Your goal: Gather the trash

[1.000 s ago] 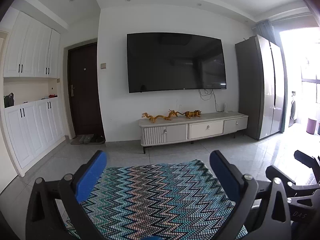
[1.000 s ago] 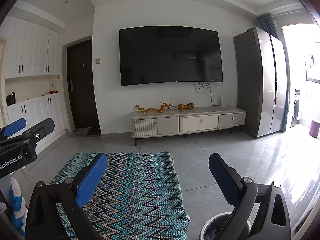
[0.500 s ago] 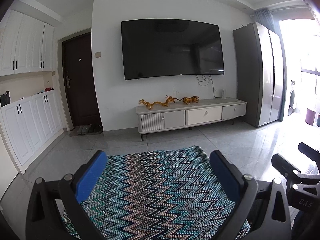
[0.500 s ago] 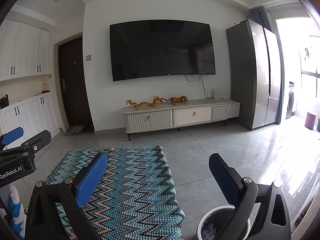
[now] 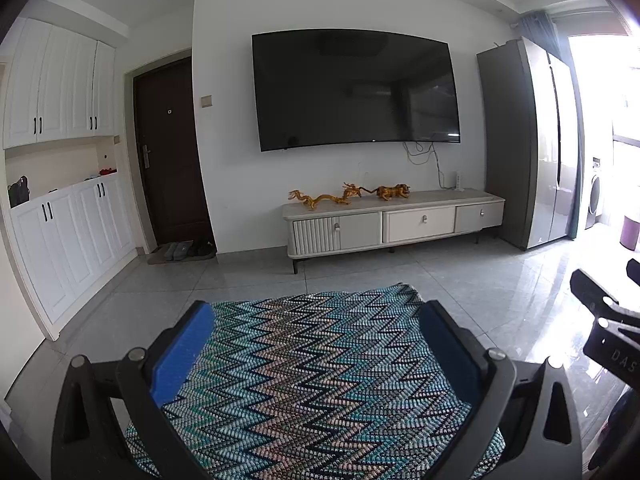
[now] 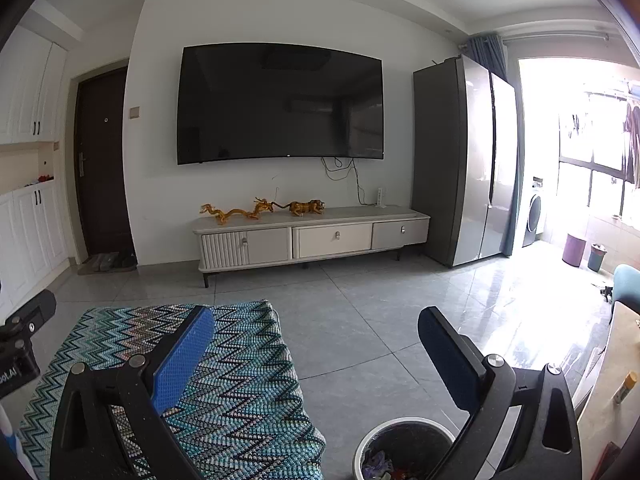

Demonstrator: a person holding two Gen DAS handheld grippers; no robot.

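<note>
Left claw [image 5: 316, 356]: blue-padded fingers spread wide, nothing between them, held above the blue zigzag-patterned woven cloth [image 5: 316, 380]. Right claw [image 6: 316, 360]: likewise spread and empty, over the grey tiled floor [image 6: 360, 320] past the cloth's right edge. Round white-rimmed dark waste bin [image 6: 404, 450] stands on the floor just beside the cloth's near right corner; crumpled trash lies inside.

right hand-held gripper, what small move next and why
Probably tip the right hand-held gripper down toward the floor: it is open and empty, aimed at the TV, with only the trash bin showing below it and no loose trash in view.
</note>
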